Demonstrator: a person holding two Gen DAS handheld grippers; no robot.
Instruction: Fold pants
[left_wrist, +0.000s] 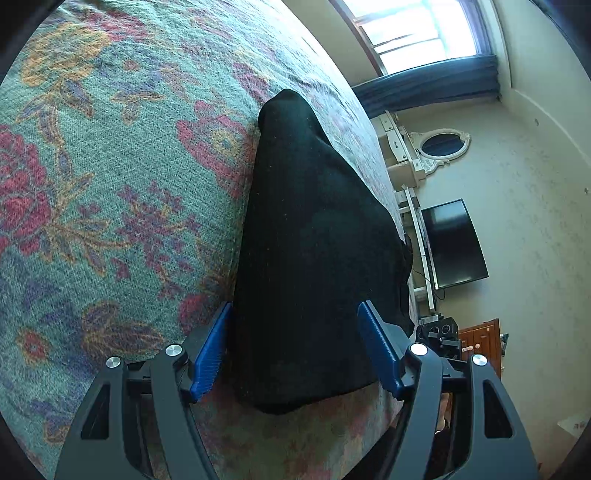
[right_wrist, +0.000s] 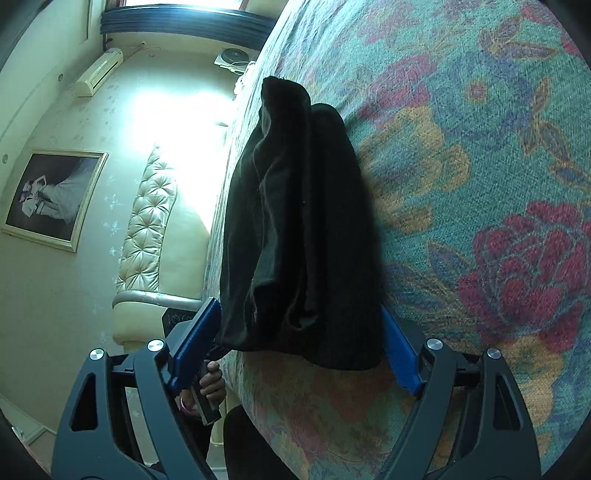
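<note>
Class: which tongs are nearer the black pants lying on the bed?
Neither clearly. The left tongs and right tongs each stand open, straddling an end of the black pants on the floral bedspread.

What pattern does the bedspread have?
The bedspread is teal with red, orange and purple flowers; the left wrist view shows it best.

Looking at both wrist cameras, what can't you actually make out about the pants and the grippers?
- Left wrist view: the black pants are a featureless dark mass; waistband and leg ends can't be told apart.
- Right wrist view: how many layers are folded; shadow hides the creases.
- Right gripper: the pants cover its right pad's tip.
- Either view: whether the left gripper touches the cloth.
- Floral bedspread: cut off by the fisheye rim.
</note>
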